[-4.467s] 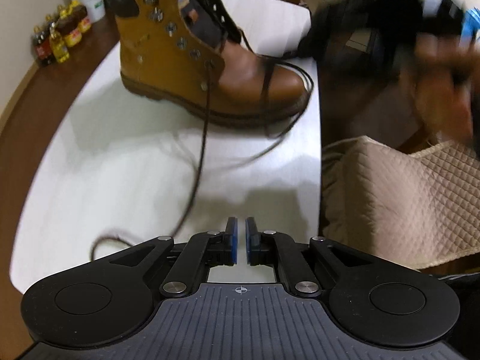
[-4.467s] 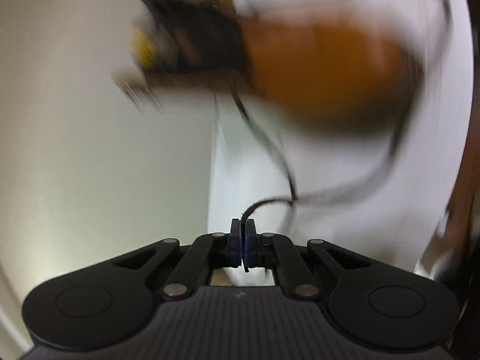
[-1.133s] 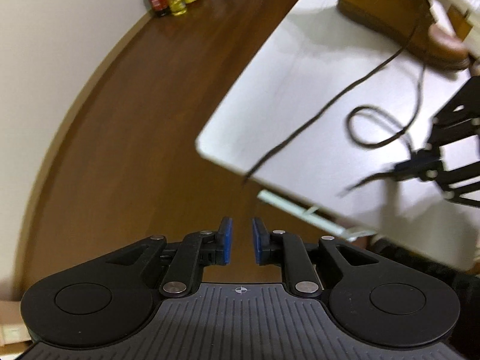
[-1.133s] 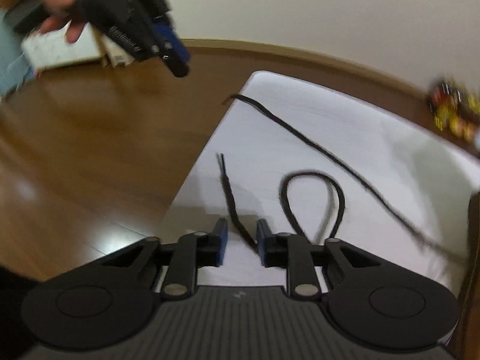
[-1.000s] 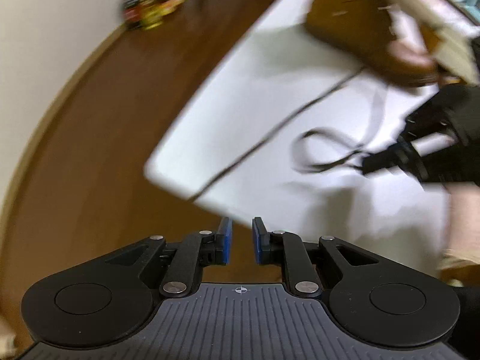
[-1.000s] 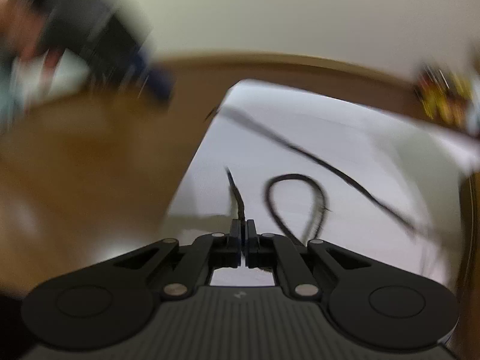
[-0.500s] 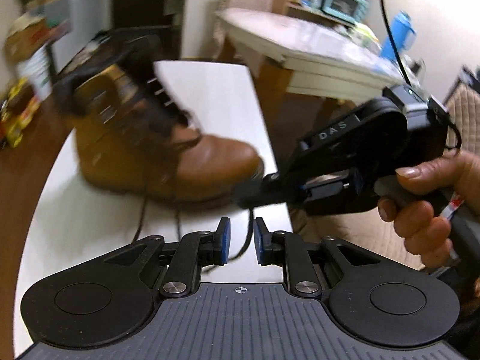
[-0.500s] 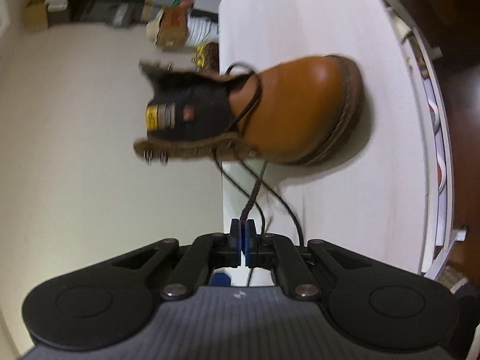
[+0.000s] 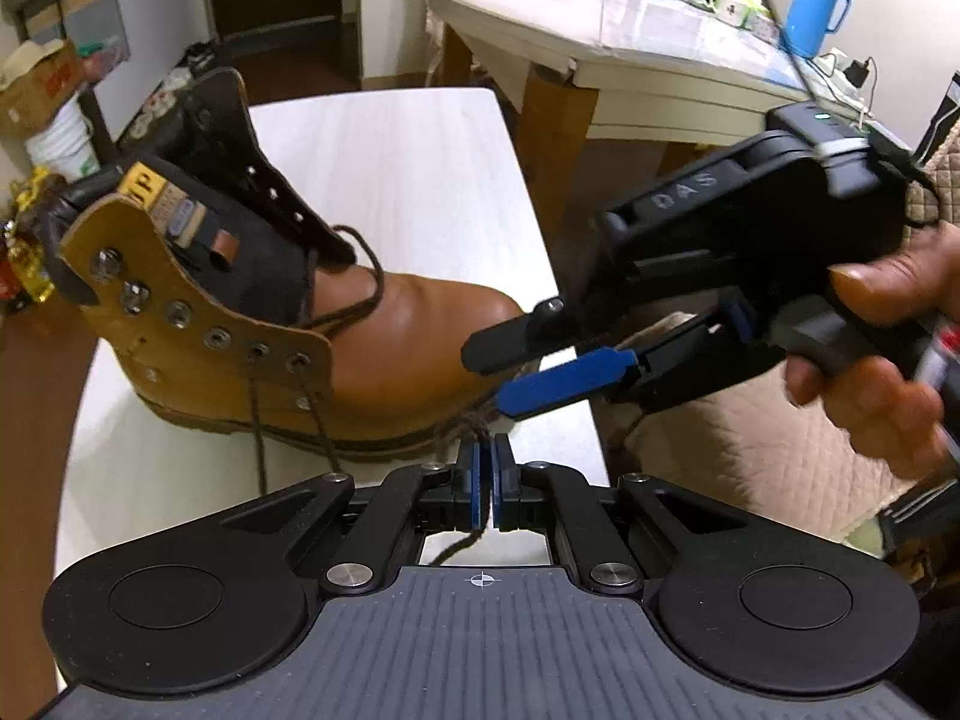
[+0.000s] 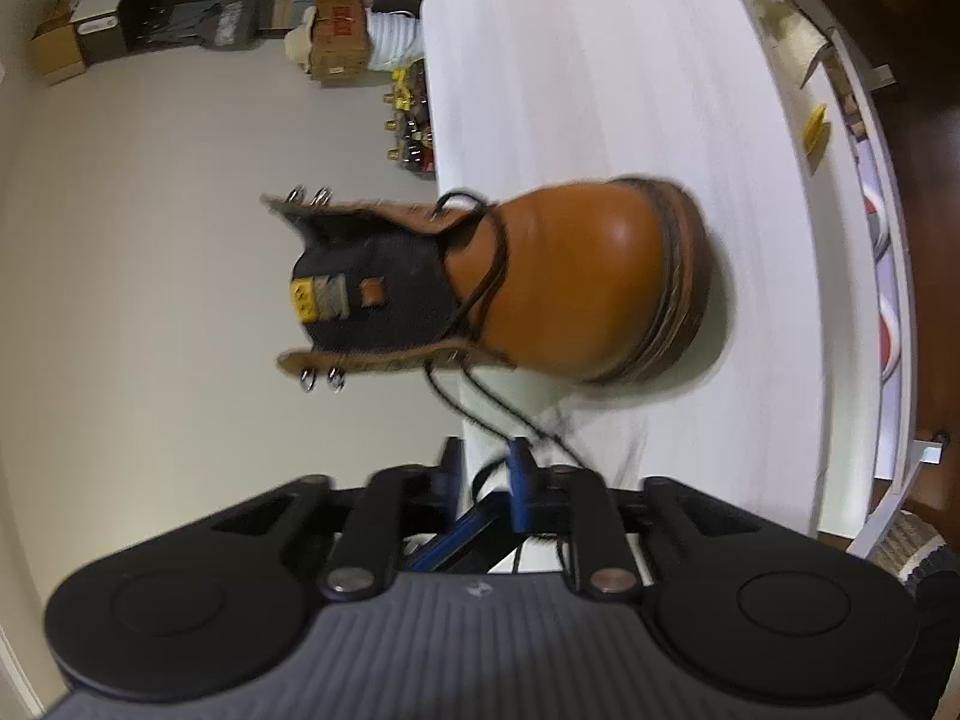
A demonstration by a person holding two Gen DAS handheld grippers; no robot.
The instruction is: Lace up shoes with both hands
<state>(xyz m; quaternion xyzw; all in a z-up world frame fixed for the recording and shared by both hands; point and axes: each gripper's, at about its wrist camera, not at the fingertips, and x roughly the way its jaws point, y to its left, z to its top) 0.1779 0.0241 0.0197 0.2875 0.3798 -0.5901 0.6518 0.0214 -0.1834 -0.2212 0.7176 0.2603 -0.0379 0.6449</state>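
A brown leather boot (image 9: pixel 390 348) stands on the white table (image 9: pixel 390 180), its dark lace (image 9: pixel 258 420) threaded through the lower eyelets and trailing off the near side. My left gripper (image 9: pixel 483 480) is in front of the toe. Its jaws are closing, and the pads pinch the lace end between them. Just above and to the right is my right gripper (image 9: pixel 487 383), held by a hand (image 9: pixel 882 372), with its jaws opening wide. In the right wrist view the boot (image 10: pixel 576 282) is seen toe-on, and the lace (image 10: pixel 480 402) runs loose between the spread fingers of the right gripper (image 10: pixel 486 468).
A larger pale table with a blue flask (image 9: pixel 816 0) stands behind. A quilted beige seat (image 9: pixel 750 450) is close on the right. Bottles (image 10: pixel 411 126) and a cardboard box (image 10: pixel 339 36) sit on the floor beyond the table's far end.
The lace has passed from one gripper to the other: the right gripper, shut on it before, has opened, and the left gripper, open around it before, has closed on it.
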